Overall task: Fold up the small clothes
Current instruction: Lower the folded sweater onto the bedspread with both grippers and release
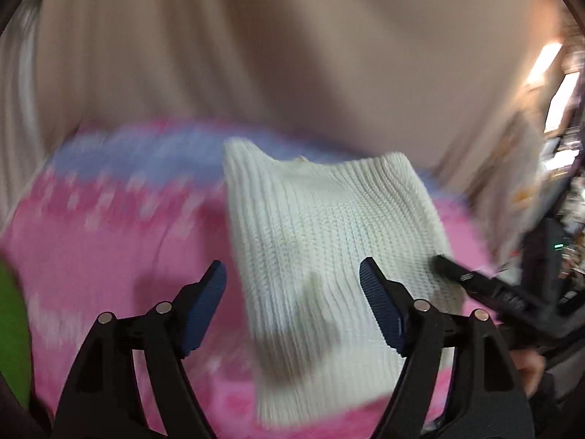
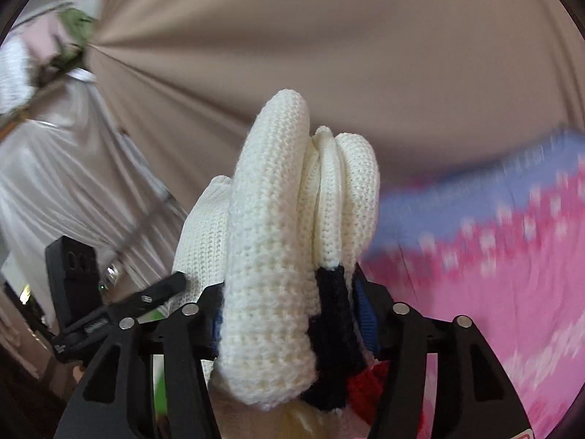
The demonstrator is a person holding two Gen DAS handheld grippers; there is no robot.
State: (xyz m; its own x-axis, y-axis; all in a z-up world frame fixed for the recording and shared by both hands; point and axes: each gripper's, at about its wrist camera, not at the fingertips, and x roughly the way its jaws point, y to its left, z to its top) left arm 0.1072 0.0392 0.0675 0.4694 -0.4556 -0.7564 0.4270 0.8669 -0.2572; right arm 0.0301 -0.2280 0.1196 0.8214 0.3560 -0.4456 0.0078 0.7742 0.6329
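A white ribbed knit garment (image 1: 329, 241) hangs over the pink patterned surface (image 1: 102, 248) in the left wrist view. My left gripper (image 1: 292, 274) is open and empty, its blue pads either side of the hanging knit without touching it. My right gripper (image 2: 289, 292) is shut on a thick folded bunch of the same white knit garment (image 2: 278, 226), which has navy and red patches low down. The right gripper (image 1: 471, 281) shows in the left wrist view at the garment's right edge. The left gripper (image 2: 161, 292) shows in the right wrist view, left of the bunch.
A beige curtain (image 2: 365, 55) fills the background of both views. A shiny white drape (image 2: 65, 168) hangs at left in the right wrist view. The pink surface has a blue band (image 1: 146, 150) along its far edge. A green patch (image 1: 11, 329) sits at the left edge.
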